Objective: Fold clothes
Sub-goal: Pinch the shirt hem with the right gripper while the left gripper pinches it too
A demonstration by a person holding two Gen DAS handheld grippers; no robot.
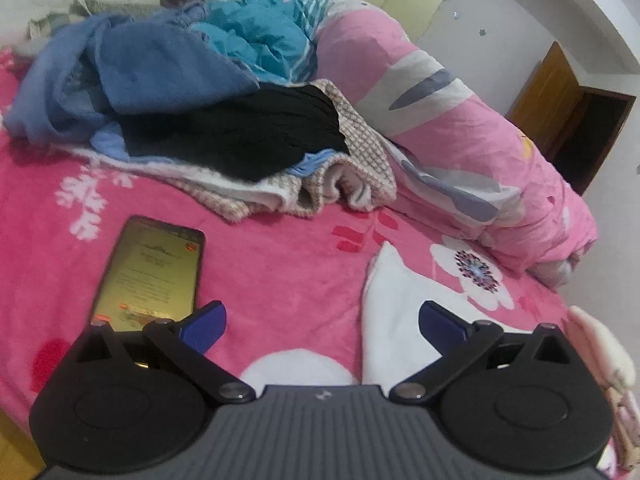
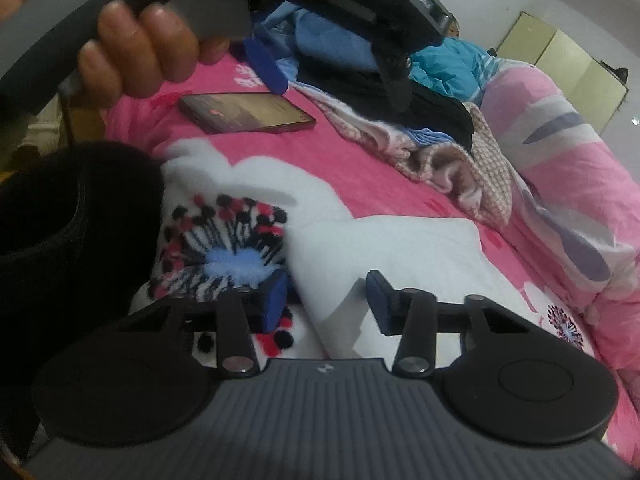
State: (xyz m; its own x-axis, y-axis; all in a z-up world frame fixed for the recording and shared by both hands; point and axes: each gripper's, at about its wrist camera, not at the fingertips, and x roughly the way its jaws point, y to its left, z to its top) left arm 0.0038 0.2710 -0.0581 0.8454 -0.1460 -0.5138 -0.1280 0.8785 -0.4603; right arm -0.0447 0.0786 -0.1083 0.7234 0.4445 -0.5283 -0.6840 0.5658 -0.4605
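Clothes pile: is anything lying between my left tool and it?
Yes. A phone lies on the pink blanket just ahead of the left tool, on its left side, short of the clothes pile. Straight ahead there is only blanket.

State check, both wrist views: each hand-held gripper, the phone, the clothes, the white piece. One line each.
Left hand-held gripper: open, empty, above the pink floral blanket.
Right hand-held gripper: partly closed; white cloth between the fingers, grip unclear.
Black smartphone: face up, screen lit.
Heap of blue, black and checked clothes: unfolded, piled.
White cloth: flat on the blanket.
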